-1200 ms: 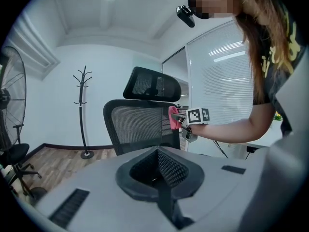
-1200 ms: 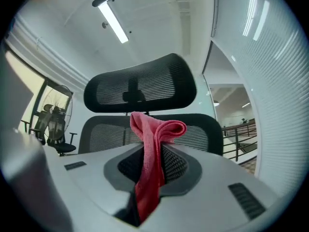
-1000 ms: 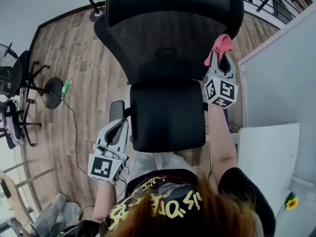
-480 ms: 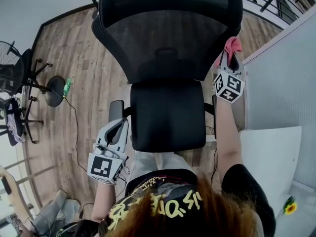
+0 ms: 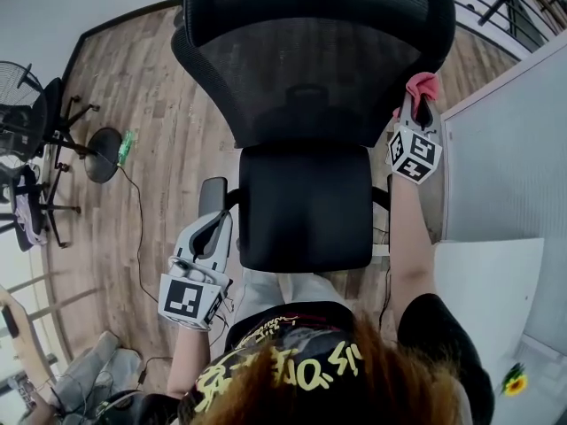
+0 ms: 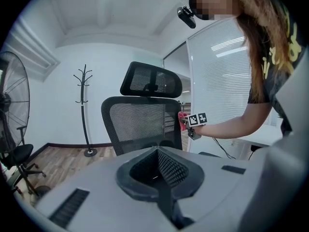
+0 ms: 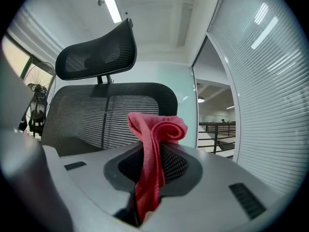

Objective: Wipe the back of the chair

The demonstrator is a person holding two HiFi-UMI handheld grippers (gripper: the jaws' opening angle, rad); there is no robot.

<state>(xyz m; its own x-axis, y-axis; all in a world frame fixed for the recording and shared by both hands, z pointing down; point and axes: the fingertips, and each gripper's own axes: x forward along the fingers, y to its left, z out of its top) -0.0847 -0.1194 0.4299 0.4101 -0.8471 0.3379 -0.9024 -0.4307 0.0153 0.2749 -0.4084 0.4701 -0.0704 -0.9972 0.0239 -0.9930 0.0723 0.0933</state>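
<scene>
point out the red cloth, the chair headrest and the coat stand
red cloth (image 7: 152, 163), right gripper view, middle of the hanging strip
chair headrest (image 7: 94, 52), right gripper view, mesh centre
coat stand (image 6: 84, 115), left gripper view, middle of the pole

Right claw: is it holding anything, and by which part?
Yes, the right claw is shut on a red cloth, pinched across its bunched middle; a rolled fold sticks out past the tips.

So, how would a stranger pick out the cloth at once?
Start from the big black mesh office chair. At the right edge of its backrest is the right gripper, and the cloth sticks out of it. It is the only pink-red thing there.
</scene>
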